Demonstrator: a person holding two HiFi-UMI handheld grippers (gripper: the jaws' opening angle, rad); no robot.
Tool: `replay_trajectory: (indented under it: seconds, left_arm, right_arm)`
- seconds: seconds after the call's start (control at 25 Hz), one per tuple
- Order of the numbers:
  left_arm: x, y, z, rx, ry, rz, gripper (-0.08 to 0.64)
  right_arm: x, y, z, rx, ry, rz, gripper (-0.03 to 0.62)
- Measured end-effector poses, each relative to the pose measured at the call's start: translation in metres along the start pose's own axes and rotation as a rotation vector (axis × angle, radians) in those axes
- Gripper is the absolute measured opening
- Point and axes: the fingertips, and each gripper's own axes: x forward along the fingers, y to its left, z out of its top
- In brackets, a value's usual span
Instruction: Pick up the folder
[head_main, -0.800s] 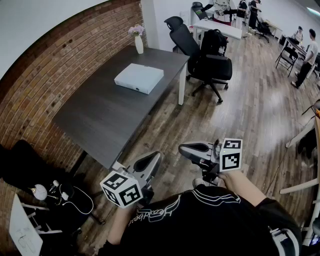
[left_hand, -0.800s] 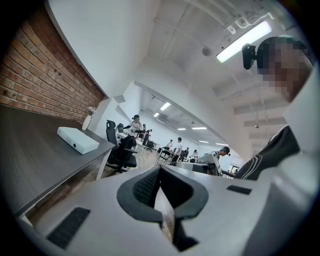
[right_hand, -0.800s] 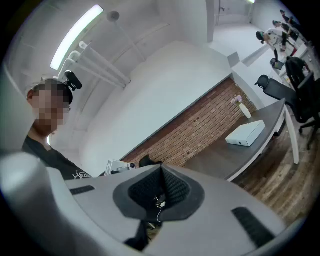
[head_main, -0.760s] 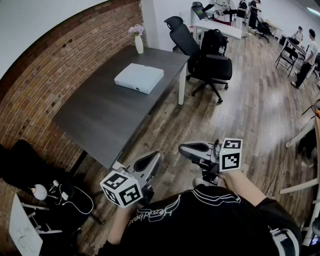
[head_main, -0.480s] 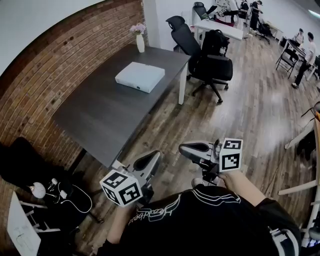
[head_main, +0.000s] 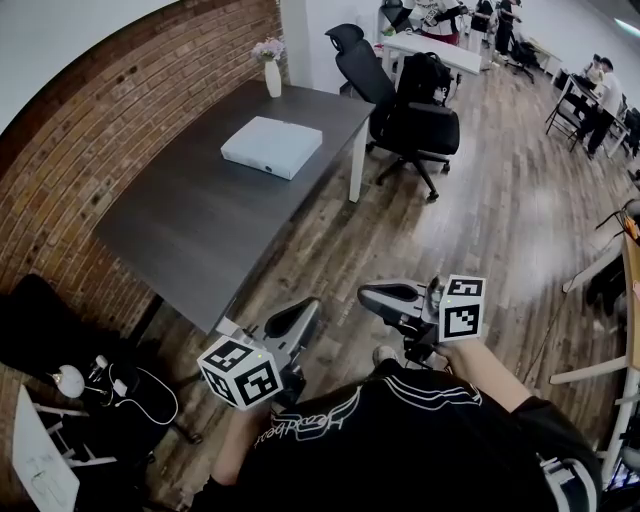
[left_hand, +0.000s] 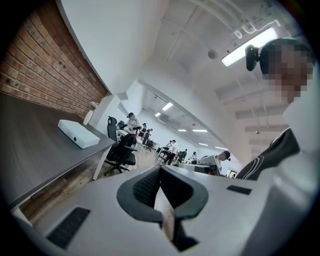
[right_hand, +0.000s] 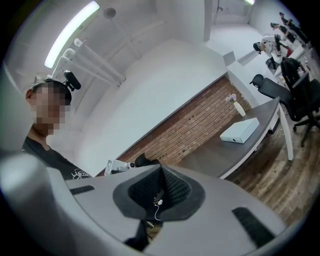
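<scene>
The folder (head_main: 271, 146) is a flat white box-like file lying near the far end of the dark grey table (head_main: 190, 230). It also shows far off in the left gripper view as the folder (left_hand: 77, 134) and in the right gripper view as the folder (right_hand: 240, 131). My left gripper (head_main: 300, 312) is held at waist height in front of the table's near corner, shut and empty. My right gripper (head_main: 372, 296) hovers beside it over the wooden floor, also shut with nothing in it. Both are well short of the folder. The left gripper (left_hand: 160, 170) and right gripper (right_hand: 161, 172) show their pads together.
A white vase with flowers (head_main: 272, 72) stands at the table's far end by the brick wall (head_main: 120, 110). Black office chairs (head_main: 415, 110) stand right of the table. A dark bag and cables (head_main: 60, 345) lie on the floor at left. People sit at desks far back.
The head view has shifted slightly, so the table and folder sit a little more to the left. Both grippers stay shut at waist height, almost unmoved.
</scene>
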Motion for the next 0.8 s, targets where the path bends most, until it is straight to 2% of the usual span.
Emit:
replay_trajectory:
  seconds: [0.24,0.48,0.8]
  left_arm:
    - [0.027,0.018,-0.011,-0.034,0.032,-0.001,0.005]
    - [0.077,0.047,-0.001,-0.063,0.078,0.03,0.005]
    - [0.173,0.107,0.028,-0.098,0.095,0.092,0.005]
  right_arm:
    - [-0.008,-0.031,-0.004,0.043,-0.011,-0.009,-0.003]
    - [-0.012,-0.085,0.022,0.104,-0.024,0.007,-0.002]
    - [-0.013,-0.187,0.081,0.139,-0.011,0.043,-0.002]
